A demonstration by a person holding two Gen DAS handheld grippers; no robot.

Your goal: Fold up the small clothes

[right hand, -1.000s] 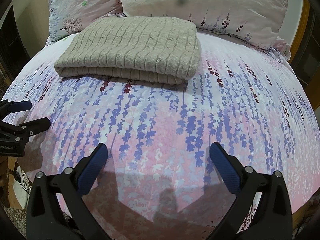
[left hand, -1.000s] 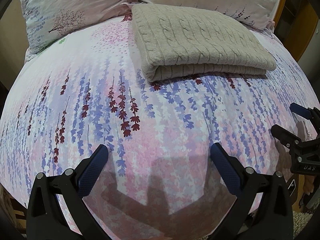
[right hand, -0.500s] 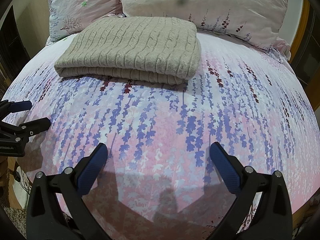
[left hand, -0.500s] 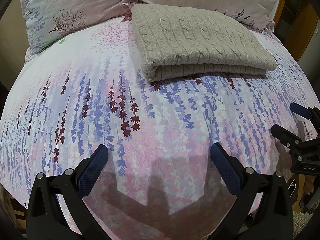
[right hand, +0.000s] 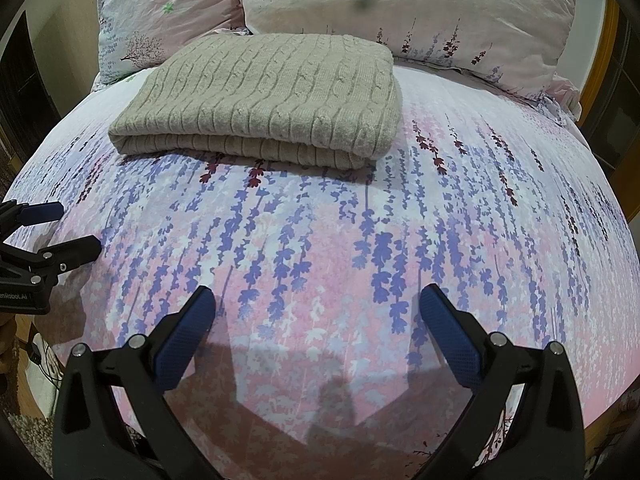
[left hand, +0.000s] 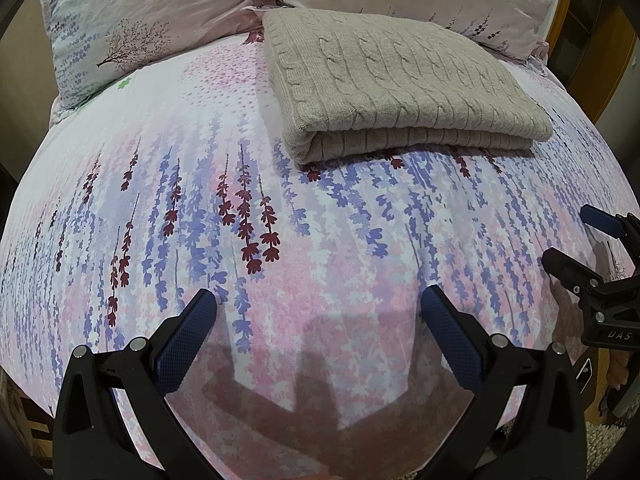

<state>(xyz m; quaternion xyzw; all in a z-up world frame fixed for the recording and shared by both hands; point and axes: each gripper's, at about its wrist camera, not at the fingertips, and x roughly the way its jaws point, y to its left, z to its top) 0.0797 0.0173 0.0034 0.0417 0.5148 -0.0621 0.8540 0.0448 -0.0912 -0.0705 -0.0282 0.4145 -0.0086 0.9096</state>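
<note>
Hovering wide open, empty: left tool (left hand: 318, 308), right tool (right hand: 316, 306); folded sweater (right hand: 264, 100) on bed (right hand: 480, 216).

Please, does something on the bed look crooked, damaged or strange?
Nothing stands out. The beige knitted sweater lies neatly folded on the floral bedspread near the pillows; both claws are open and empty.

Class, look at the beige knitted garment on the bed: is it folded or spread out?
Folded. The beige sweater lies as a compact rectangle with stacked layers along its near edge.
</note>
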